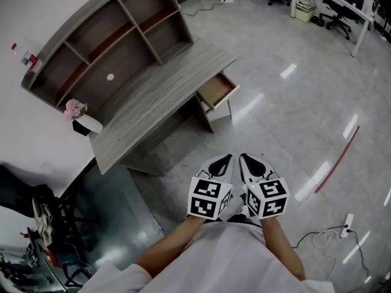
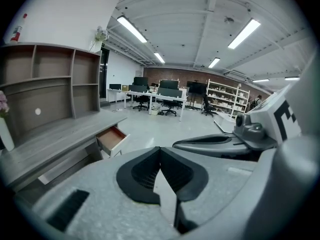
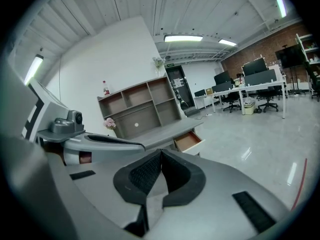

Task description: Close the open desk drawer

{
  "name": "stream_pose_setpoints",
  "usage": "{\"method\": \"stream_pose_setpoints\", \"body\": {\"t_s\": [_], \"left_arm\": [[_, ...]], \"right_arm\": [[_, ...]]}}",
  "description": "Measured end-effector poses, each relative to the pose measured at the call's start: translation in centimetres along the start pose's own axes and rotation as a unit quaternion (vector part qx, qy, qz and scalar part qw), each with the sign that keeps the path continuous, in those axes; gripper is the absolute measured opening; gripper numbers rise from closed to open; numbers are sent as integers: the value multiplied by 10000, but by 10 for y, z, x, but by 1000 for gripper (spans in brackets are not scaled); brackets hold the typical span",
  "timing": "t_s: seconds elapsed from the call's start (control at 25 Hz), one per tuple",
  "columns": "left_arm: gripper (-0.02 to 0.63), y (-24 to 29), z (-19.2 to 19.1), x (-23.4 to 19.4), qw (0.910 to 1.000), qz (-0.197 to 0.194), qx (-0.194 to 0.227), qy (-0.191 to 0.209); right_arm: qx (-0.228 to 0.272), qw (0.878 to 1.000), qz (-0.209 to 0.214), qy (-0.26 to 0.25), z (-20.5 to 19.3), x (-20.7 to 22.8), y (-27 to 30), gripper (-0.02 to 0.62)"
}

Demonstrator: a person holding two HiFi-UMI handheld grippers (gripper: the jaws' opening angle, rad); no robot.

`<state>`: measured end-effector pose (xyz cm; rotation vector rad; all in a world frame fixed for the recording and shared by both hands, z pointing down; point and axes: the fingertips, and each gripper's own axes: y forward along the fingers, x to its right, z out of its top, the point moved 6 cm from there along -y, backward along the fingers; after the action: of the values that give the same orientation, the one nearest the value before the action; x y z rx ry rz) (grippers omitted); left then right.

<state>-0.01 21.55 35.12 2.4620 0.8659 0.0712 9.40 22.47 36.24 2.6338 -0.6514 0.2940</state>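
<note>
The grey wooden desk stands against the white wall, with its drawer pulled out at the right end, brown inside and empty. The same drawer shows in the left gripper view, and the drawer again in the right gripper view. My left gripper and right gripper are side by side over the floor, well short of the drawer. Both have their jaws shut with nothing between them. The left gripper and right gripper point toward the desk.
A shelf hutch rises at the desk's back, with a pink flower pot on the desktop. Glossy floor spreads between me and the desk. A red strip and a cable with a power strip lie at right. Office desks and chairs stand far off.
</note>
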Motion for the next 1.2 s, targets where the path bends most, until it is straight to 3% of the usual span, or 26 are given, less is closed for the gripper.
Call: {"method": "stream_pose_setpoints", "body": {"t_s": [0.36, 0.6, 1.2], "left_arm": [[2, 16, 5, -16, 9998, 160, -43, -140], [2, 41, 9, -44, 9996, 28, -71, -277], [2, 139, 70, -167, 9985, -502, -13, -236]], "right_arm": [[-86, 9999, 101, 78, 7, 16, 23, 2], [-264, 9996, 47, 86, 8, 24, 57, 2], [-478, 9982, -364, -6, 64, 53, 197, 2]]}}
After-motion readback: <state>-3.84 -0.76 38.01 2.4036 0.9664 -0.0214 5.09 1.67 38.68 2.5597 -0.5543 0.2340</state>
